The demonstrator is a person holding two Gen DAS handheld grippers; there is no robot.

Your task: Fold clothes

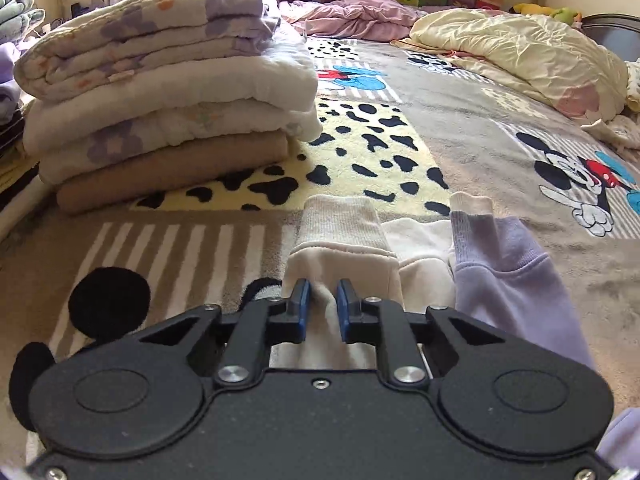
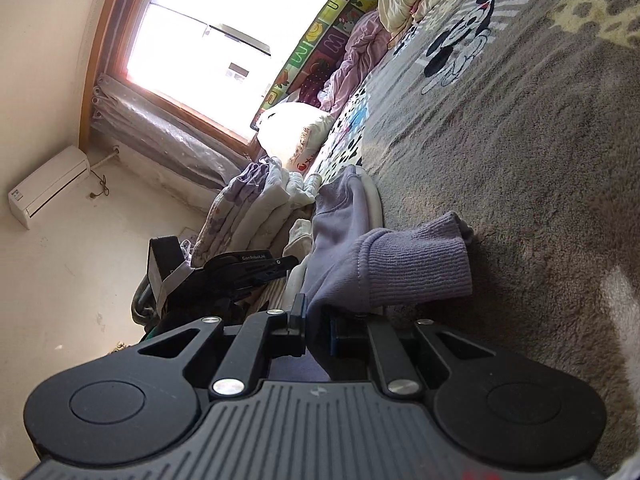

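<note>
Your left claw (image 1: 323, 295) is closed on a pinch of cream cloth just behind the cream cuff (image 1: 340, 220) of the garment, which lies on the bed (image 1: 460, 128) at its near edge. The blue pads (image 1: 305, 300) press the fabric from both sides, and the cuff points away from you across the blanket. Just beside it, to the right, lies a lilac sleeve (image 1: 504, 264) with a cream-tipped ribbed cuff, resting against the cream cloth.

Your right claw (image 2: 316, 316) is closed on the lilac sleeve (image 2: 344, 264) just behind its ribbed cuff (image 2: 416, 264); the cuff sticks out past the fingers and hangs close over the grey blanket (image 2: 520, 160), though you cannot tell whether it touches. This view is rolled sideways, so the bed runs up the right of the frame. The left claw (image 2: 280, 268) shows beyond the sleeve, at the garment's other side.

Toward the bed's left edge stands a stack (image 1: 160, 100) of folded quilts, well apart from the garment. At the far edge lie a crumpled pink sheet (image 1: 360, 16) and a cream quilt (image 1: 520, 52). A window (image 2: 224, 28) is behind the stack.
</note>
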